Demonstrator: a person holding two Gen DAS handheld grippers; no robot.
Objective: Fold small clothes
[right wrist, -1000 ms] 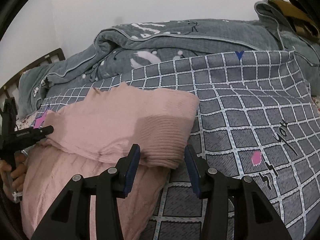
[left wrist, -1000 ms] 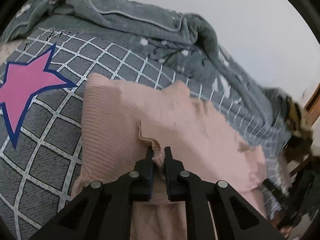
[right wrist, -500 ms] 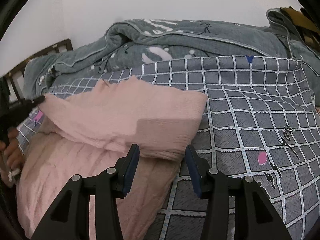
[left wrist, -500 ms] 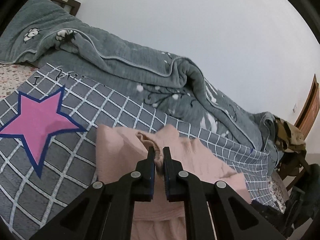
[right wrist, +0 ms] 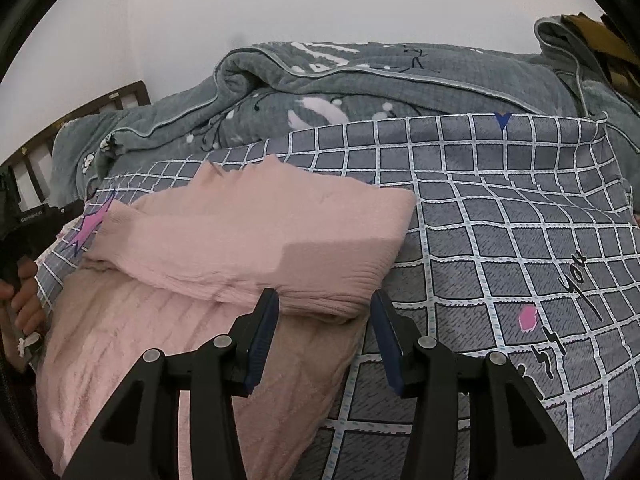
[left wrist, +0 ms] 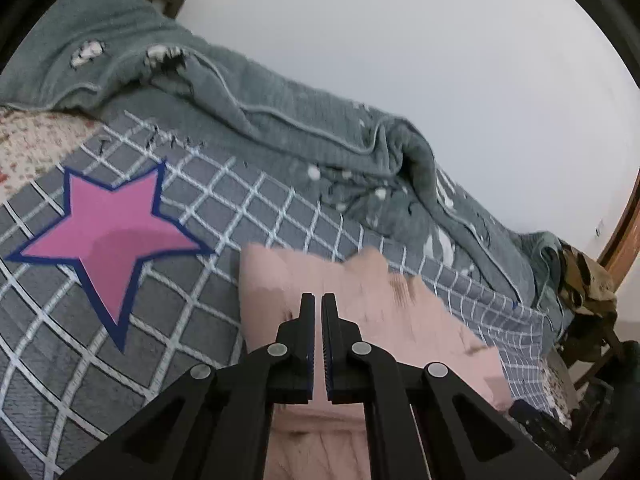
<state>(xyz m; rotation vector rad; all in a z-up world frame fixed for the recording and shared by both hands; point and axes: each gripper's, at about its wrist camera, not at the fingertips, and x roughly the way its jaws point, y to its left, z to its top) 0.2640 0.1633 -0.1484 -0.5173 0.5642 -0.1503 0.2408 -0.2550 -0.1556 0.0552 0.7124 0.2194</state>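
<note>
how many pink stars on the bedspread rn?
1. The pink star sits on the checked bedspread, left of the pink garment; the right wrist view shows the same one. Others may lie under the garment.

Bed (right wrist: 520, 208) under a grey checked cover; pink folded garment (right wrist: 260, 232) lying flat on it, rumpled grey quilt (right wrist: 360, 88) bunched behind.

Plain pale wall (right wrist: 320, 0), bed under grey checked cover (right wrist: 500, 208), rumpled grey quilt (left wrist: 280, 112) behind, dark wooden headboard (right wrist: 120, 98), wooden chair (left wrist: 600, 352) at one end
</note>
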